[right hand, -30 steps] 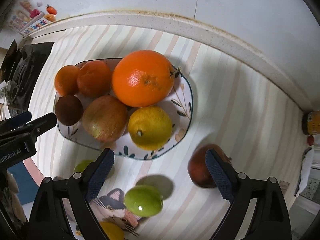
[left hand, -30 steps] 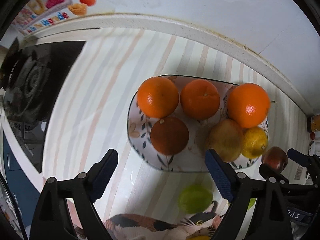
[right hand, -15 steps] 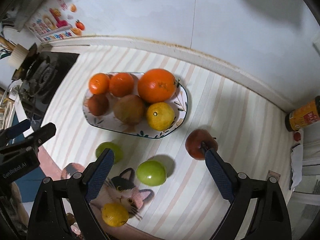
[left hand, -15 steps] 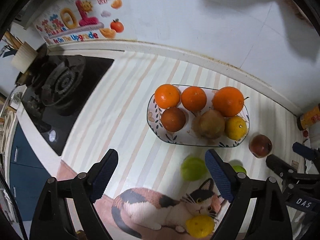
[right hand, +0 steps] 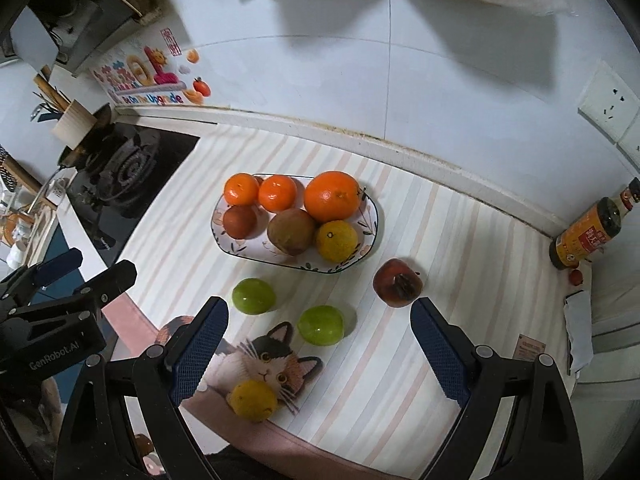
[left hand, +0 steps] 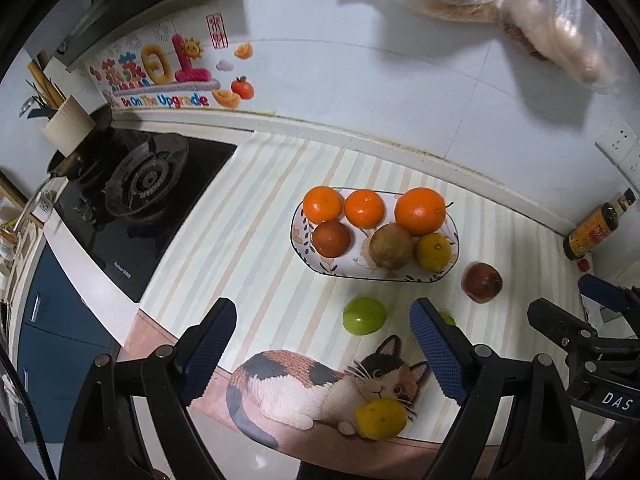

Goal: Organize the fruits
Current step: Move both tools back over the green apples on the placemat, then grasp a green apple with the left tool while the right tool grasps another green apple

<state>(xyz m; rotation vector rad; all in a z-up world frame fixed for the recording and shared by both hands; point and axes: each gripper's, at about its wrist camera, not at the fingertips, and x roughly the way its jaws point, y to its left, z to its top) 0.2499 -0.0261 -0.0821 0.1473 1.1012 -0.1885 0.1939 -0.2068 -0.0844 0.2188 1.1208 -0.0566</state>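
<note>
A patterned oval plate (left hand: 304,256) (right hand: 368,236) on the striped counter holds several fruits: oranges, a brown fruit, a dark red one and a yellow citrus (right hand: 337,241). Loose on the counter lie a red pomegranate (left hand: 481,282) (right hand: 398,283), two green fruits (left hand: 365,315) (right hand: 253,295) (right hand: 321,325) and a yellow lemon (left hand: 381,418) (right hand: 253,400) on the cat picture. My left gripper (left hand: 322,344) hangs open high above the counter's front, nothing between its fingers. My right gripper (right hand: 318,346) is open and empty too, above the green fruits.
A gas stove (left hand: 144,184) with a pot fills the left. A sauce bottle (right hand: 588,232) stands at the right by the wall; papers (right hand: 578,332) lie below it. A plastic bag (left hand: 552,20) hangs on the tiled wall. The counter's front edge runs under the cat mat (left hand: 312,392).
Both grippers have risen and pulled back from the plate, so the fruits look smaller and the stove, wall and bottle have come into view. Both stay open; no fruit moved.
</note>
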